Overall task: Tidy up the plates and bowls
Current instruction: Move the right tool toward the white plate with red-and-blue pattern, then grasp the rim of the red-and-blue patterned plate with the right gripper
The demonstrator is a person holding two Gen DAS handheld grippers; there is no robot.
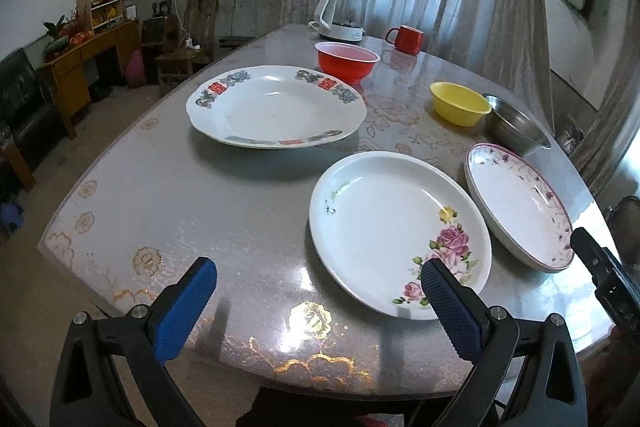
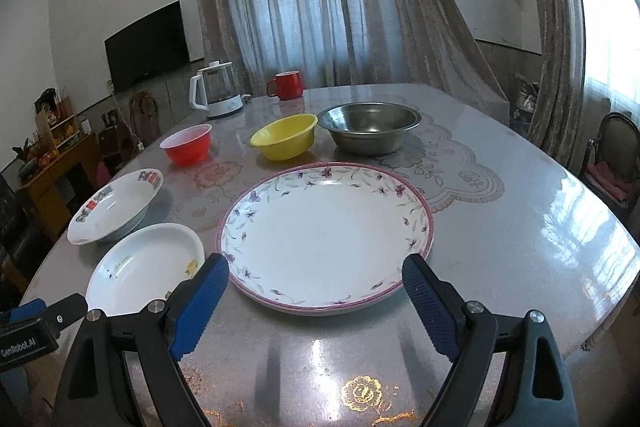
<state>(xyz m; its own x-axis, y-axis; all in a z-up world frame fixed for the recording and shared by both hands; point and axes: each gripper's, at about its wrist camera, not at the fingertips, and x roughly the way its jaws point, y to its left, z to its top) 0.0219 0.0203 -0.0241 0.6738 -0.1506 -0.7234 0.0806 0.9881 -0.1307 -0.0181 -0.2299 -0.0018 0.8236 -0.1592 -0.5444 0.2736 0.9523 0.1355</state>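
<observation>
1. The left claw [image 1: 316, 291] is spread wide and holds nothing; it hangs over the bench [image 1: 240, 211] edge, near the rose plate [image 1: 396, 227].
2. The right claw [image 2: 316, 279] is also spread wide and empty, in front of the purple-rimmed plate [image 2: 324, 231].
3. The left claw's body reads "GenRobot.AI" in the right wrist view.
4. Farther back lie a large plate with red marks [image 1: 276, 105], a red bowl [image 2: 187, 143], a yellow bowl [image 2: 285, 137] and a steel bowl [image 2: 369, 126], all apart.
5. A kettle [image 2: 218, 94] and a red mug [image 2: 286, 85] stand at the far edge.
</observation>
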